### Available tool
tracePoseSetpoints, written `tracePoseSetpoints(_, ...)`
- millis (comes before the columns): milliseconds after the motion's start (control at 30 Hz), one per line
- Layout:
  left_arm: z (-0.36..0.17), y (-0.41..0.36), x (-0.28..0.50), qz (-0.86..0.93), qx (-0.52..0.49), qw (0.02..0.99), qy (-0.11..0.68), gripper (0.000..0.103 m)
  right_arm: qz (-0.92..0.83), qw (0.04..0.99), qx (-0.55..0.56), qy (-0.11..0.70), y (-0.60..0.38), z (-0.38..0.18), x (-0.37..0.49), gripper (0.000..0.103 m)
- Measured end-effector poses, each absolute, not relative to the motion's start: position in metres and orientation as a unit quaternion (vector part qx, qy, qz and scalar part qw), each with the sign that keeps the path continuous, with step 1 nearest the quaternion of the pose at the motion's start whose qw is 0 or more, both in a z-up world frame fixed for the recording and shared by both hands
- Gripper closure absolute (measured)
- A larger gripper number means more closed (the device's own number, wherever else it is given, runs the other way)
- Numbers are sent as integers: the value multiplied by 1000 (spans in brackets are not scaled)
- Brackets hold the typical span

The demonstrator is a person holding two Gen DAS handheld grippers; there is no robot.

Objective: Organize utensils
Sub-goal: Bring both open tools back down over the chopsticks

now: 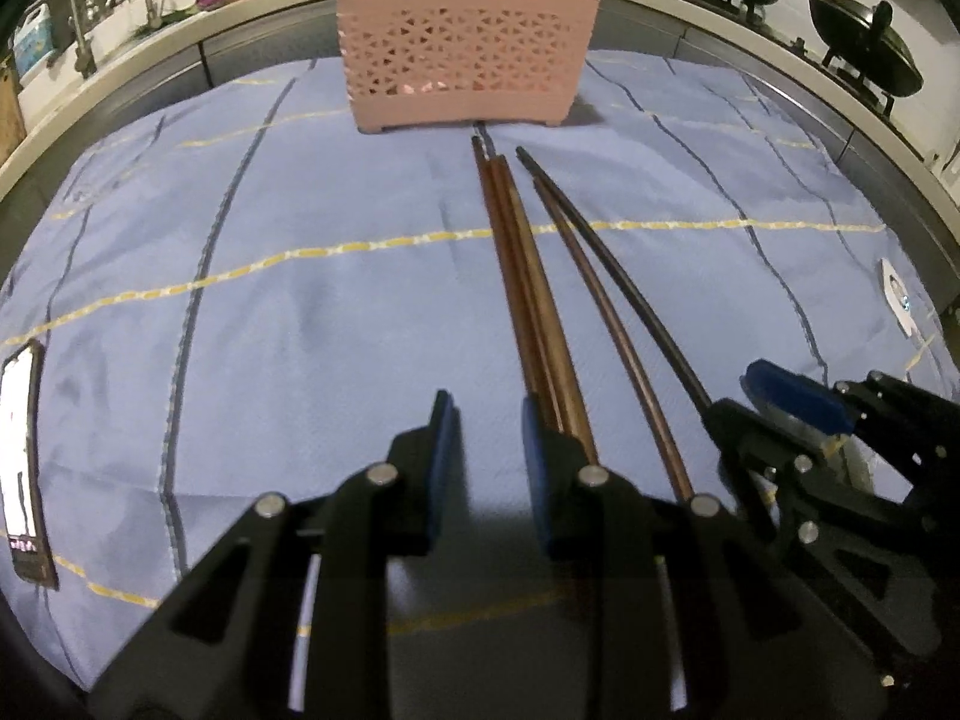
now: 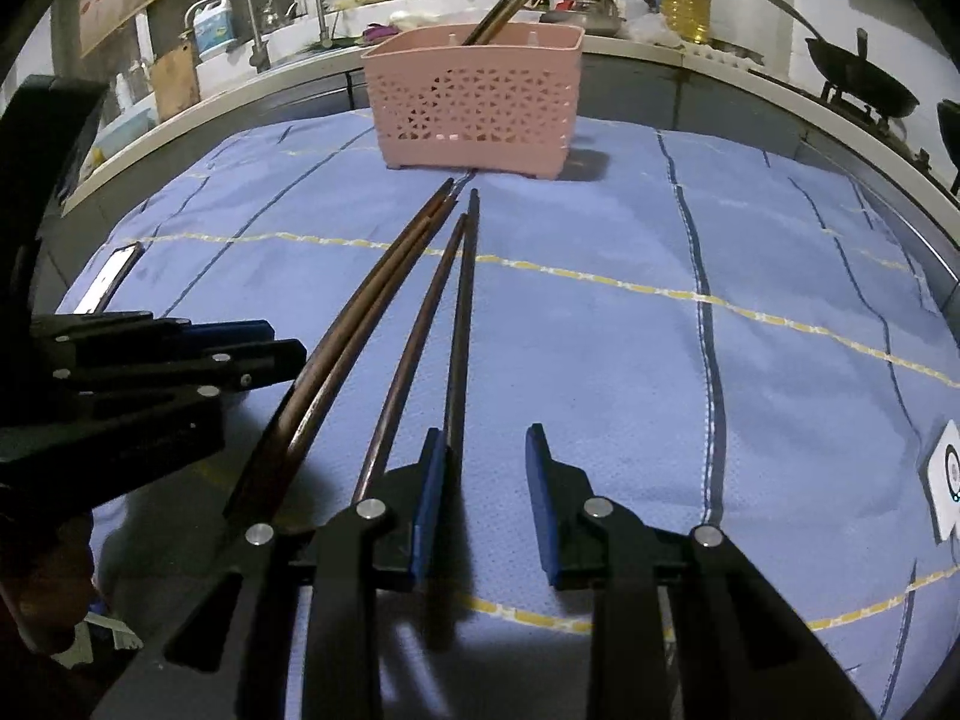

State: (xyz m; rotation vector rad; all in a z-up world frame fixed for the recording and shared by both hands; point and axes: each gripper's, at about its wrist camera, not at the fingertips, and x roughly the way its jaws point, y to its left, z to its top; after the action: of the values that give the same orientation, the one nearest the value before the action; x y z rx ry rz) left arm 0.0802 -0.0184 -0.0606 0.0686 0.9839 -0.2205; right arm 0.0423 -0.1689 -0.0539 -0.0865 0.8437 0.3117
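Chopsticks (image 1: pixel 528 288) flat on cloth (image 1: pixel 300 300), left tool (image 1: pixel 483 420) released just beside, right tool (image 2: pixel 486 450) released.

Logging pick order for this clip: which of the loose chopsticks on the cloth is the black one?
The black chopstick is the rightmost of the four on the cloth, beside the right gripper. The other three are reddish brown.

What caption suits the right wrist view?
Open right hand-held gripper beside chopsticks on blue cloth, pink basket ahead.

Perforated plastic basket (image 1: pixel 468 54), glossy wooden chopsticks (image 1: pixel 516 276), woven cloth (image 1: pixel 300 300)
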Motion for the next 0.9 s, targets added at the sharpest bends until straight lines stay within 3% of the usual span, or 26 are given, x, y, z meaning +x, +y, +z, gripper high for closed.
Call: tracePoseSetpoints(900,-65,-33,95,-86,72,879,464,78,147,904,-55,398,-165,-59,45,75)
